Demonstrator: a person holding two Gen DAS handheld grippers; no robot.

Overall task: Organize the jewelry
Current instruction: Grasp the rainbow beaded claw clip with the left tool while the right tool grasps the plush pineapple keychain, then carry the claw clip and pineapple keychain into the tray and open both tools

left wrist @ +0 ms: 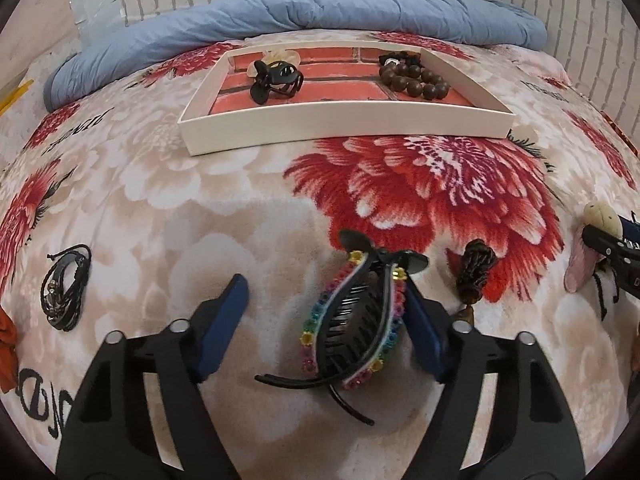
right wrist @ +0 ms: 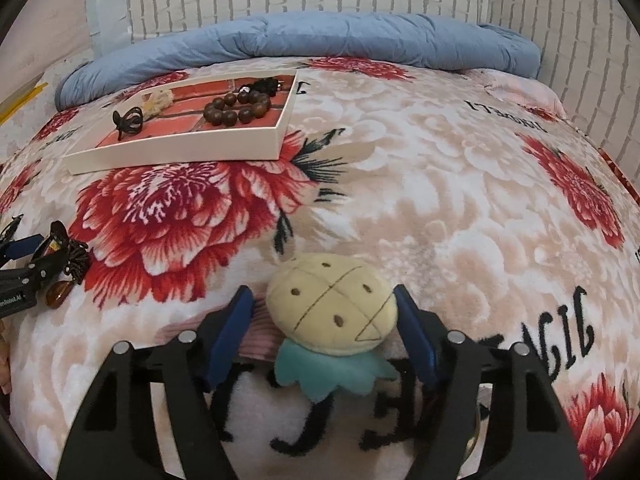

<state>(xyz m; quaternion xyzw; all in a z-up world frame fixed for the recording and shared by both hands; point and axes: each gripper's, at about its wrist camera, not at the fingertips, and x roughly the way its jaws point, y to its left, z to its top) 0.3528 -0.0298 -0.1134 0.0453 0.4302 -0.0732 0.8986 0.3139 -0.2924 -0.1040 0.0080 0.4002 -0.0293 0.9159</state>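
A black hair claw [left wrist: 352, 320] edged with rainbow stones lies on the floral blanket between the fingers of my left gripper [left wrist: 322, 286]. Its right pad touches the claw and its left pad stands well apart, so it is open. In the right wrist view a plush charm [right wrist: 332, 312] with a pale yellow head and a teal collar sits between the fingers of my right gripper [right wrist: 322, 292]. That gripper's right pad rests against the head, with a small gap at the left pad. The white tray [left wrist: 344, 128] with a brick-print floor lies further back.
The tray holds a black claw clip [left wrist: 276, 76], a wooden bead bracelet [left wrist: 416, 78] and a cream piece [left wrist: 280, 55]. A black cord bracelet [left wrist: 66, 286] lies left, a brown cord pendant [left wrist: 474, 276] between the grippers. A rolled blue quilt [left wrist: 304, 16] lines the back.
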